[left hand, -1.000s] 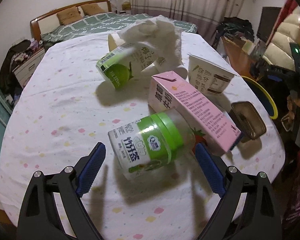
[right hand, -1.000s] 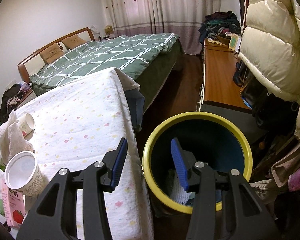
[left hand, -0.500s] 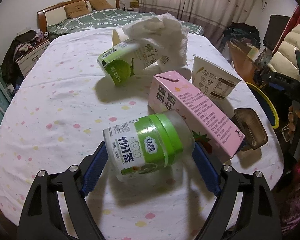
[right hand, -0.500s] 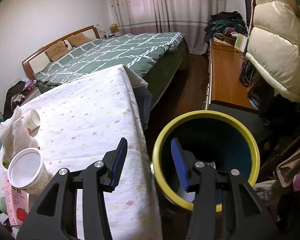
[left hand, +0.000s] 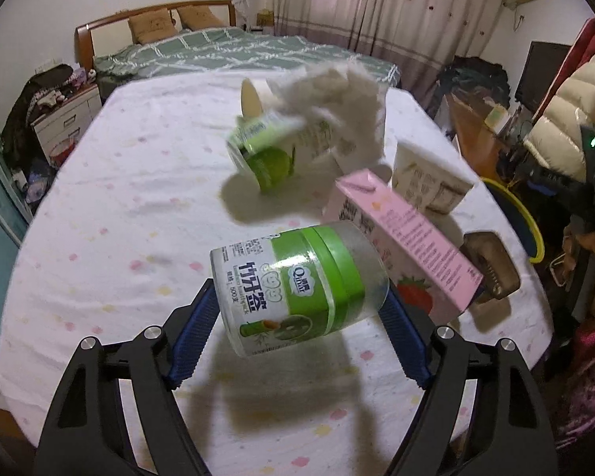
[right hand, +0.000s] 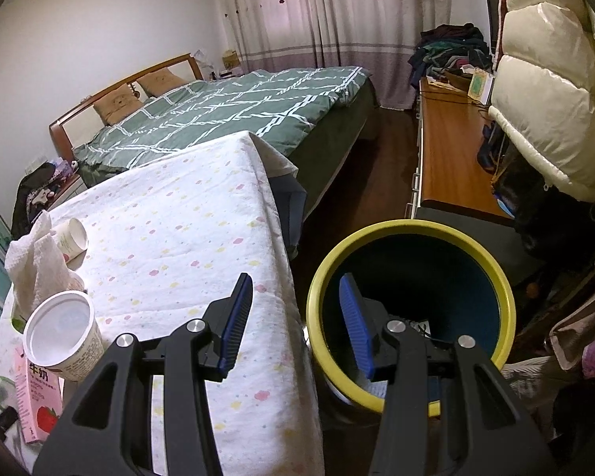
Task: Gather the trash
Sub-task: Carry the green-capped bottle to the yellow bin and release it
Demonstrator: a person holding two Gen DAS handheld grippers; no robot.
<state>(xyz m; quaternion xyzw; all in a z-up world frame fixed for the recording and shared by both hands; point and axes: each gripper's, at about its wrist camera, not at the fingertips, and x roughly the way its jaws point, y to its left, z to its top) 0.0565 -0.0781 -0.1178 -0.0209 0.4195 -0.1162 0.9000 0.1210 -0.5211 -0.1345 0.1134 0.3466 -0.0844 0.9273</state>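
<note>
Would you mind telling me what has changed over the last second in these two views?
The left gripper has closed its fingers in from either side of the green-lidded jar and now grips it, apparently lifting it. The right gripper has stayed open and empty beside the yellow-rimmed bin, drifting only slightly. The pink carton, paper cup and tissue have not moved.

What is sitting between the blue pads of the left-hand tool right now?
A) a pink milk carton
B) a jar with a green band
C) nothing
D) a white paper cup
B: in the left wrist view the jar lies on its side between the left gripper's blue pads, with the pink carton beside it.
</note>
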